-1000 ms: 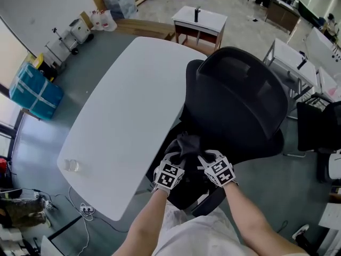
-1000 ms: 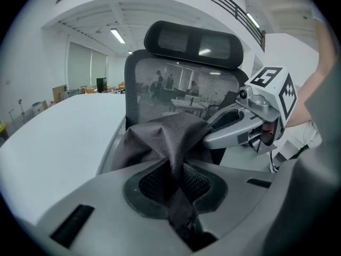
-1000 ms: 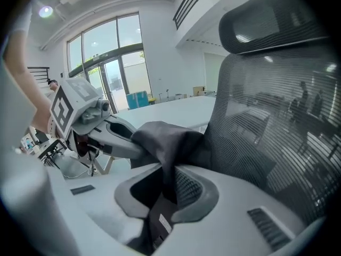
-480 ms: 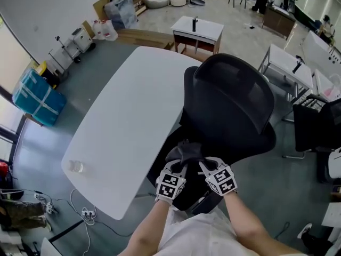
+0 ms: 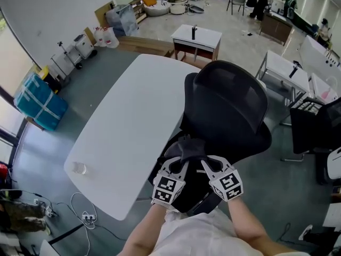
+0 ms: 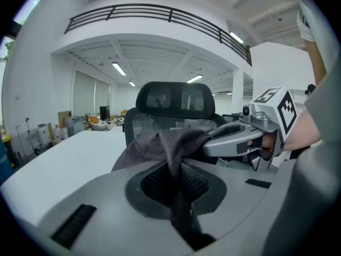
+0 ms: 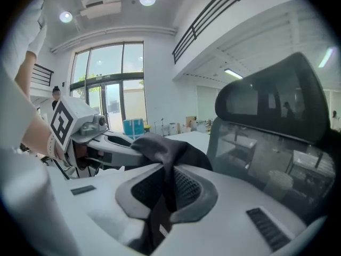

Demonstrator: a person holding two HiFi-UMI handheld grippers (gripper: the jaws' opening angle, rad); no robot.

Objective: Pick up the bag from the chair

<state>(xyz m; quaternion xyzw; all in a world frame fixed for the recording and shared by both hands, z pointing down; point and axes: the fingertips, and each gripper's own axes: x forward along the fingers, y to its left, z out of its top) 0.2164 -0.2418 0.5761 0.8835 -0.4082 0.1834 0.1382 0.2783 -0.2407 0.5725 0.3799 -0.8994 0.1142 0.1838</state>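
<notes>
Head view shows left tongs (image 5: 179,167) and right tongs (image 5: 205,165) each pinched shut on a dark grey limp fabric bag (image 5: 186,147), bunched between them over the seat of the black mesh office chair (image 5: 229,105), beside the white oval table (image 5: 122,127). The grasp looks made; next, both should rise together, keeping the grip even.

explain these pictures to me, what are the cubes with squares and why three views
No robot: a person holds a hand tool with a two-jaw claw in each hand. The marked cubes are parts of those tools. The head view comes from a camera on the person's head, looking down. The other two come from cameras riding on each tool, looking along its jaws. Below stand a black chair and a white table with a small clear container on it. The left claw and right claw are both shut on a dark bag.
</notes>
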